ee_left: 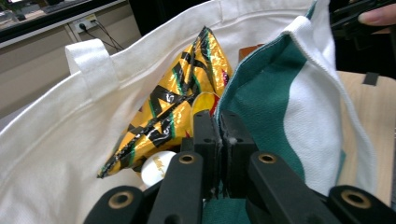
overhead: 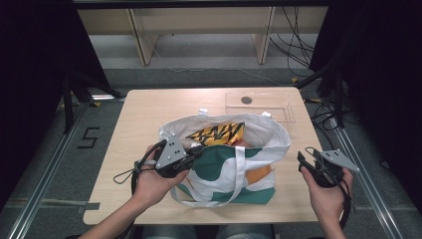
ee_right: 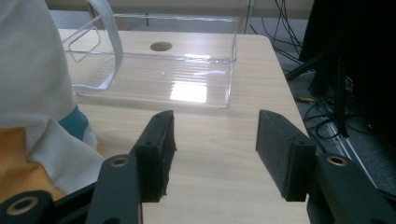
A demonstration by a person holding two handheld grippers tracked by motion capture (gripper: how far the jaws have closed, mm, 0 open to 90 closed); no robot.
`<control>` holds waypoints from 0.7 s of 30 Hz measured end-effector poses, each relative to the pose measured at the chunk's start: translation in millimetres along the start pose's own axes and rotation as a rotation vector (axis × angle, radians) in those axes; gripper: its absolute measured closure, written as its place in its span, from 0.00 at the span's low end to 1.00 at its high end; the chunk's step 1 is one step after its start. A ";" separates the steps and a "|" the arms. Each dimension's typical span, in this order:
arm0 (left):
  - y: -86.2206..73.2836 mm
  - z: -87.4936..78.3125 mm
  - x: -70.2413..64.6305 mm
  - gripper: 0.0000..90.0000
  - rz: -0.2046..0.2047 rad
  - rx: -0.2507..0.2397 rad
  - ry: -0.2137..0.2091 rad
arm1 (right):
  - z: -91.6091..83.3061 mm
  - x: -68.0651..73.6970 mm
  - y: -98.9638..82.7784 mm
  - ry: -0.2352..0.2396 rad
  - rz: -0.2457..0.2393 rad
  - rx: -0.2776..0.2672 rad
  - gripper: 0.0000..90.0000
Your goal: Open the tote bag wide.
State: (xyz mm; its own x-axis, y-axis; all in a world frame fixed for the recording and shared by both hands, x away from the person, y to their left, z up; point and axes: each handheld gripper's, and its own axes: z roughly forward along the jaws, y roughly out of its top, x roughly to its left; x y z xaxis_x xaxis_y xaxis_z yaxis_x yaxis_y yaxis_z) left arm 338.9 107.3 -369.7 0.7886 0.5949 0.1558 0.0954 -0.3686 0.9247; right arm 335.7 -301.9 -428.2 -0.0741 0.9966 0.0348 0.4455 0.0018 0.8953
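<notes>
Tote bag (overhead: 234, 164) lies in the middle of the surface (overhead: 149, 107); left gripper (overhead: 198, 152) pinches its near rim with jaws pressed together. Right gripper (overhead: 304, 162) hovers beside the bag, jaws spread.

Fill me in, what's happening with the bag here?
A person works a tote bag on the table with two tongs. The left tongs are shut on the bag's near rim, holding it open; a yellow-black snack packet sits inside. The right tongs hang open beside the bag, holding nothing. A clear tray sits empty behind.
</notes>
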 end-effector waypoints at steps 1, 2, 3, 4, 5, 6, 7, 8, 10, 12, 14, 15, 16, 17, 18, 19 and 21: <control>-1.1 -1.3 -1.0 0.96 -0.010 -0.001 -0.004 | 0.1 0.1 0.0 0.001 0.001 -0.002 0.53; -2.1 -2.4 -1.4 0.96 -0.009 -0.003 -0.013 | 0.0 0.1 0.1 0.000 0.001 -0.001 0.53; -3.7 -3.8 -2.5 0.96 -0.022 -0.007 -0.022 | 0.1 0.3 0.0 0.001 0.001 -0.001 0.53; -5.0 -4.4 -3.1 0.96 -0.028 -0.010 -0.032 | 0.3 0.4 -0.2 -0.002 -0.002 0.000 0.53; -6.1 -5.1 -3.4 0.96 -0.031 -0.012 -0.038 | 0.3 0.4 -0.2 -0.002 -0.002 0.000 0.53; -8.0 -5.7 -4.4 0.96 -0.041 -0.015 -0.048 | 0.4 0.3 -0.1 -0.001 -0.003 0.001 0.53; -9.4 -6.2 -5.1 0.97 -0.043 -0.015 -0.054 | 1.0 -1.1 0.0 -0.002 -0.022 -0.006 0.53; -10.5 -6.6 -5.9 0.97 -0.040 -0.018 -0.061 | 1.8 -1.5 -0.1 -0.004 -0.027 -0.014 0.53; -12.6 -7.1 -7.1 0.97 -0.033 -0.017 -0.068 | 1.5 -0.4 -0.2 -0.006 -0.012 -0.012 0.53; -14.6 -7.0 -8.4 0.97 -0.031 -0.014 -0.079 | 0.3 0.3 0.0 -0.005 -0.004 0.002 0.53; -16.2 -7.2 -9.7 0.97 -0.042 -0.017 -0.091 | 0.9 -0.8 0.1 -0.005 -0.022 -0.003 0.53; -16.5 -7.8 -9.9 0.97 -0.042 -0.016 -0.096 | 0.6 -0.3 0.1 -0.005 -0.014 -0.001 0.53; -16.6 -8.8 -10.0 0.97 -0.054 -0.023 -0.105 | 0.5 -0.3 0.1 -0.006 -0.012 0.000 0.53; -15.9 -10.1 -9.3 0.97 -0.076 -0.036 -0.114 | 0.5 -0.3 0.0 -0.007 -0.011 0.000 0.53; -14.0 -12.1 -7.7 0.97 -0.082 -0.035 -0.120 | 0.5 -0.3 0.0 -0.007 -0.011 0.000 0.53; -12.7 -12.8 -7.1 0.97 -0.087 -0.035 -0.127 | 1.3 -0.1 -0.4 -0.006 -0.003 -0.005 0.53; -12.7 -12.3 -7.8 0.97 -0.078 -0.035 -0.132 | 0.6 0.8 -0.1 0.000 0.012 -0.002 0.53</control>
State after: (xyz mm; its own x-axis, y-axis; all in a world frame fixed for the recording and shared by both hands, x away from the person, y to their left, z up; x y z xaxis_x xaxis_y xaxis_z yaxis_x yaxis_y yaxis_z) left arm 324.1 116.1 -378.4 0.8528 0.5208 0.0381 0.1403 -0.2987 0.9440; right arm 336.1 -301.1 -428.5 -0.0688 0.9966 0.0461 0.4443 -0.0108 0.8958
